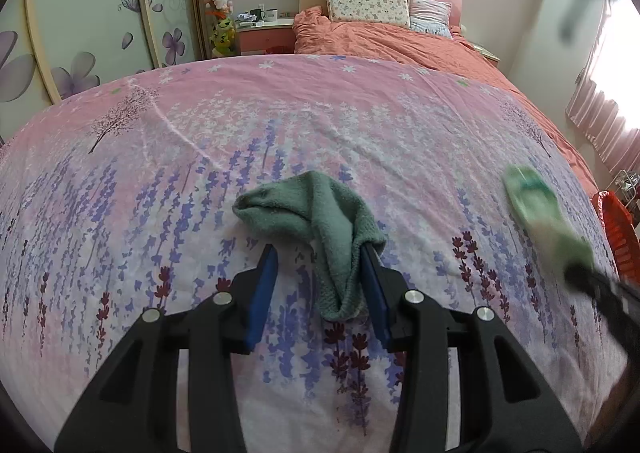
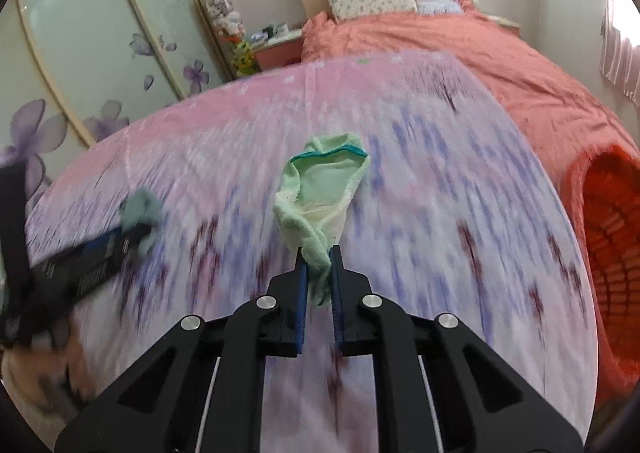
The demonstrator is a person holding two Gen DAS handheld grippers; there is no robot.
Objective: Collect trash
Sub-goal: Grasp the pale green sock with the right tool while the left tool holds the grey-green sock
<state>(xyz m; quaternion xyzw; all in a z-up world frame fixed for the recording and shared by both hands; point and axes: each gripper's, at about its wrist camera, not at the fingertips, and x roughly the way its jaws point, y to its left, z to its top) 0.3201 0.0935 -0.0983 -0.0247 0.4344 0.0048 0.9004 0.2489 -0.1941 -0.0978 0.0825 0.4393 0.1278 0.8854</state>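
Observation:
A dark green fuzzy sock (image 1: 308,213) lies on the pink floral bedsheet (image 1: 160,157). My left gripper (image 1: 320,257) is open, its jaws on either side of the sock's lower part, the right fingertip tucked under a fold. My right gripper (image 2: 318,253) is shut on a light green sock (image 2: 320,189) with a teal cuff and holds it above the sheet (image 2: 440,193). The light green sock also shows blurred at the right of the left wrist view (image 1: 540,209). The dark sock and left gripper show at the left of the right wrist view (image 2: 140,213).
An orange-red mesh basket (image 2: 608,249) stands past the bed's right edge; its rim shows in the left wrist view (image 1: 616,229). An orange duvet (image 1: 420,41) and pillows (image 1: 368,7) lie at the head. A nightstand (image 1: 264,29) and wardrobe doors (image 1: 80,33) are at the left.

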